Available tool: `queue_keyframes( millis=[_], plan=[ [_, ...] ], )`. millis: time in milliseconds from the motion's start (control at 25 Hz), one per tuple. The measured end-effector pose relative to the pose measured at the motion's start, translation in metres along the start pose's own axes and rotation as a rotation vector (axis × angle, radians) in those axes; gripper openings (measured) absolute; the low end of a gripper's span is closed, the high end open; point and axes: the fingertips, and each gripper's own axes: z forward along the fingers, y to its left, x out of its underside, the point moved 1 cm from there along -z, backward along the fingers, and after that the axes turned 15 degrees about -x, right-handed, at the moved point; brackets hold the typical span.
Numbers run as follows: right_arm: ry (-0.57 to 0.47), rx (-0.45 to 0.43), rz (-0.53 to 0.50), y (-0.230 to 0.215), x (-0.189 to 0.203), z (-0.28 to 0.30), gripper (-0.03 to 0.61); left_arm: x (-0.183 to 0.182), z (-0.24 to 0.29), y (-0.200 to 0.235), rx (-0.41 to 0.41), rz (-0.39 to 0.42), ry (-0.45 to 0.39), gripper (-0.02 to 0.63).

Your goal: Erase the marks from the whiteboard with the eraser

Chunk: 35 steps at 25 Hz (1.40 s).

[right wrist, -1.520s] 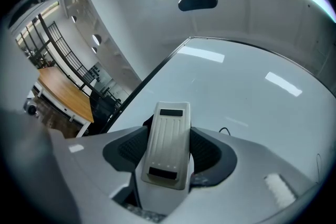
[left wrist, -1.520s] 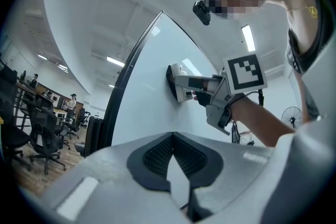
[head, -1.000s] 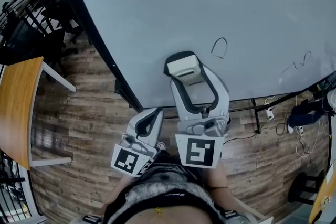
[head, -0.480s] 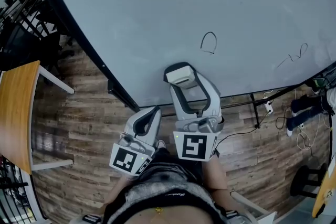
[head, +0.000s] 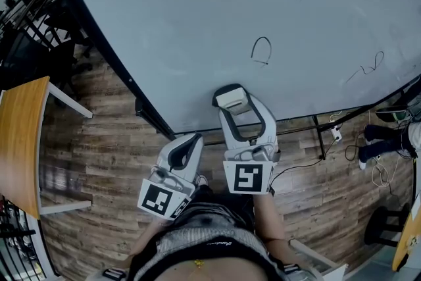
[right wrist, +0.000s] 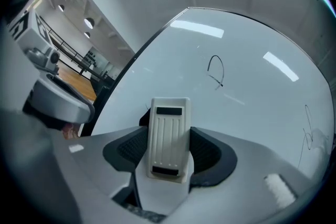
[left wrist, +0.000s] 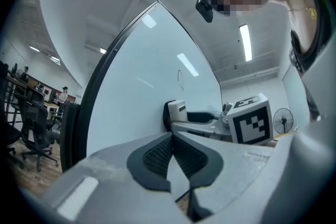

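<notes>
The whiteboard [head: 197, 3] fills the upper head view. On it are a small black loop mark [head: 261, 50] and a thin squiggle [head: 368, 67] to the right. My right gripper [head: 232, 101] is shut on the white eraser [head: 231, 99], which lies against the board's lower part, below and left of the loop. In the right gripper view the eraser [right wrist: 169, 136] stands between the jaws, with the loop mark [right wrist: 216, 71] ahead. My left gripper [head: 186, 147] is shut and empty, off the board's lower edge, beside the right one. The left gripper [left wrist: 172, 152] looks along the board toward the eraser [left wrist: 177, 112].
A wooden table [head: 20, 135] stands at the left, with office chairs [head: 33, 43] beyond it. Under the board's lower edge are stand legs and cables [head: 332, 135] on the plank floor. A fan [left wrist: 283, 119] stands further off.
My right gripper has slid the eraser down the board, away from the loop mark and nearer the lower edge. The left gripper has stayed where it was, shut.
</notes>
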Motion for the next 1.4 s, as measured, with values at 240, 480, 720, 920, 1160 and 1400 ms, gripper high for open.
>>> queue_keyframes(
  millis=[240,480,720,920,1160,1400],
  plan=[
    [-0.038,-0.046,0.092,-0.009,-0.015,-0.002,0.255,0.002,0.002,-0.002,0.007,-0.008,-0.002,0.003],
    [-0.092,-0.023,0.056,-0.022,-0.051,-0.005,0.255,0.003,0.002,-0.006,0.017,-0.014,-0.006,0.003],
    [-0.181,-0.009,0.005,-0.039,-0.093,-0.009,0.256,0.002,-0.001,-0.005,0.026,-0.020,-0.010,0.003],
    [-0.234,0.010,-0.016,-0.048,-0.116,-0.011,0.256,0.001,-0.006,0.005,0.012,-0.021,-0.016,0.003],
    [-0.255,0.039,-0.028,-0.049,-0.121,-0.012,0.256,0.000,-0.008,0.014,-0.003,-0.026,-0.020,0.003],
    [-0.263,0.028,-0.009,-0.057,-0.112,-0.017,0.258,0.000,-0.003,0.011,-0.023,-0.025,-0.020,0.003]
  ],
)
